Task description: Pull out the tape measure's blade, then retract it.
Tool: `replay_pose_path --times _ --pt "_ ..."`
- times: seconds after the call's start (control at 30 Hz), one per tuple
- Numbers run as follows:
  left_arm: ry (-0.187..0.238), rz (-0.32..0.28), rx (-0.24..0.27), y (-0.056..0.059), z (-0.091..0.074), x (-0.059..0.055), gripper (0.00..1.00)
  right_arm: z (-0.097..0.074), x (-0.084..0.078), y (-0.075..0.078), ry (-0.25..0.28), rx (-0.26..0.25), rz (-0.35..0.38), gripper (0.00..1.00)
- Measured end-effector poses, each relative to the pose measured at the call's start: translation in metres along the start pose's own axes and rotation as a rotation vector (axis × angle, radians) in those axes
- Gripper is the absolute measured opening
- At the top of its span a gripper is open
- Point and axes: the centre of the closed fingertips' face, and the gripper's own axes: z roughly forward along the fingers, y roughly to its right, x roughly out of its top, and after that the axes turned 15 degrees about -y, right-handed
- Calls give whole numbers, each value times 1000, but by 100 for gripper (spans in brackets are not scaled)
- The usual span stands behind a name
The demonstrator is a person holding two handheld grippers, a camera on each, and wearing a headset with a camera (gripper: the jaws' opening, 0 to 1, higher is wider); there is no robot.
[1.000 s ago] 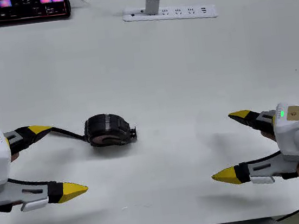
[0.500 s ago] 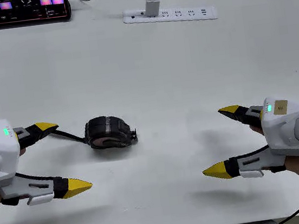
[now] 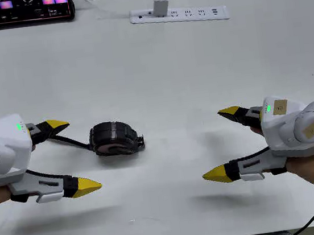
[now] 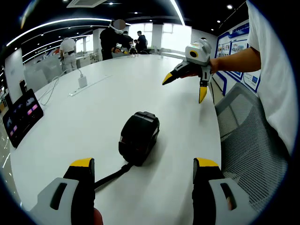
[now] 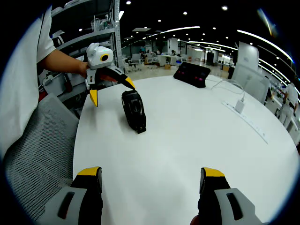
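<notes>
Tape measure (image 3: 113,137) lies just ahead of left gripper (image 3: 82,155), between its parted fingers (image 3: 88,186).

The tape measure (image 3: 114,138) sits on the table (image 3: 158,77). The left gripper (image 3: 82,154) is just beside it at 9 o'clock. The right gripper (image 3: 213,143) is at 3. Far off, a power strip (image 3: 190,13) lies at 1 and a screen (image 3: 28,8) at 11.

My left gripper (image 3: 81,155) and right gripper (image 3: 213,144) have smooth white plastic shells. The tape measure (image 3: 112,138) case looks matt black and rubbery. The table (image 3: 156,66) is smooth white.

White table (image 3: 196,67), power strip (image 3: 193,13), perhaps tablet (image 3: 28,8)
</notes>
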Motion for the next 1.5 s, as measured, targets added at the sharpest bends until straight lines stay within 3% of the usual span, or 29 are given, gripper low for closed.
replay_pose_path --times 0.6,0.87,1.23,1.5 --pt "-20 48 -13 -9 12 5 81 18 15 -2 8 33 -22 82" --pt "-22 79 -33 -9 21 11 71 27 25 -3 18 48 -30 82" --pt "-41 104 -47 -12 34 15 65 37 32 -2 13 62 -39 79" --pt "-50 111 -58 -12 40 17 64 42 39 -2 19 71 -37 70"
